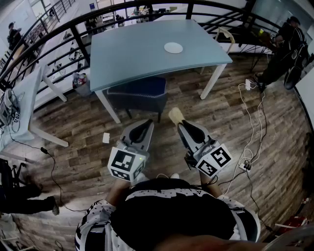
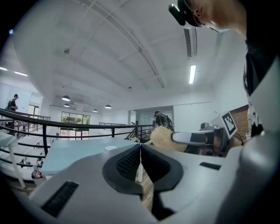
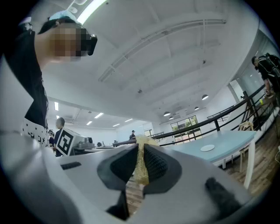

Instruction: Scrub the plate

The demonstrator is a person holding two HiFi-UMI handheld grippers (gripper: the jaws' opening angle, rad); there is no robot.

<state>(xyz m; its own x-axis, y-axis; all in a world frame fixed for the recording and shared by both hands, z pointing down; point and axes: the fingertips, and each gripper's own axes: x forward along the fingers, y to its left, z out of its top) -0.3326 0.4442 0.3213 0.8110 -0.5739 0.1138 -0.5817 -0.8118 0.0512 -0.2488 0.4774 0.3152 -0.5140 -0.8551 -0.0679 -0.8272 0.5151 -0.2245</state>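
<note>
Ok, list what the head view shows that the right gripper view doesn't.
Head view only: white cables on the floor, a dark blue box under the table. Right gripper view only: ceiling lights, and the right gripper seen close, jaws shut on the yellow sponge. Both: the table, the plate on it, the sponge.

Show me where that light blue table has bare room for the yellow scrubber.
The light blue table is bare from its left edge to the small round white plate, and along the near edge in front of it. Only the plate's own spot is taken.
</note>
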